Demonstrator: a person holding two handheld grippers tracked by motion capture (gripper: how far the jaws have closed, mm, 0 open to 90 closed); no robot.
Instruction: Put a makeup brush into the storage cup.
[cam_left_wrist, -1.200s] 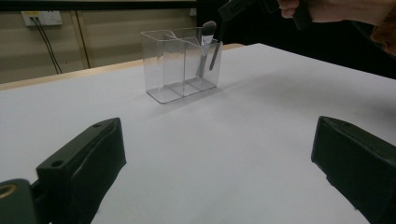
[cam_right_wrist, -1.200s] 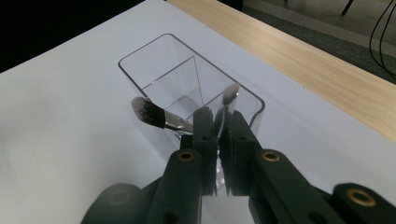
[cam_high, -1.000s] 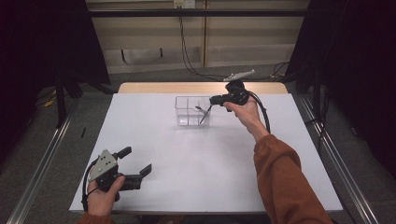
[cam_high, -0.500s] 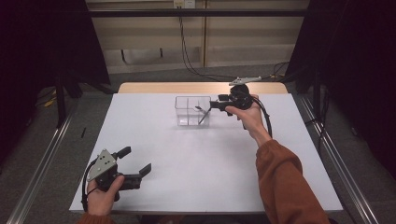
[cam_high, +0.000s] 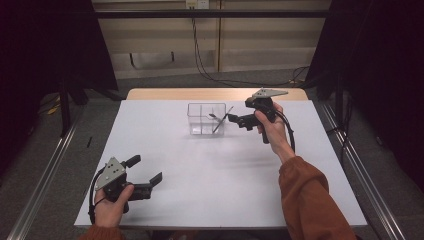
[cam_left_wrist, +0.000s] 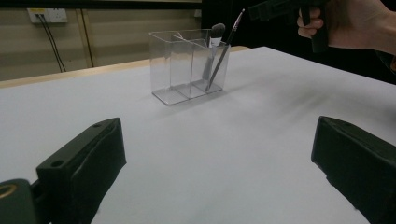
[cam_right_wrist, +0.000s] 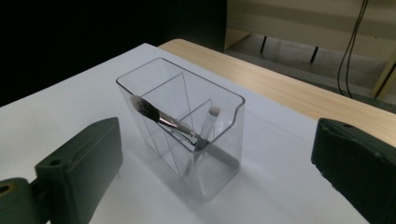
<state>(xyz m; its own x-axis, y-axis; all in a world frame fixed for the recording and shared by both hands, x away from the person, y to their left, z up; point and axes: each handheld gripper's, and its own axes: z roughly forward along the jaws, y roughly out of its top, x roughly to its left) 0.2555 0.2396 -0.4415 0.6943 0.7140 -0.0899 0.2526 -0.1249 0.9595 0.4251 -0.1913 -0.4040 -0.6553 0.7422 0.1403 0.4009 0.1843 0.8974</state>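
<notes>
The right gripper has just been opening its jaws, and nothing sits between them now: in the right gripper view both black jaws stand wide apart with the clear organiser beyond them. A second ago the same gripper was clenched over the organiser's right end; now it hangs just beside that end, released. My reading is that a brush has been dropped off and this placement is done, so the hand is free to draw away.

The organiser stands near the far edge of the white table, about midway along it. It has three compartments. Two brushes stand in it: a thin dark-handled brush leaning with its tip above the rim, and a fluffy-headed brush beside it. Both seem to be in the end compartment nearest the right gripper, though the clear walls make the dividing lines hard to follow.

The left gripper rests at the near left corner of the table, jaws spread and empty, well apart from the organiser.

Count: one organiser, two brushes, two grippers.
</notes>
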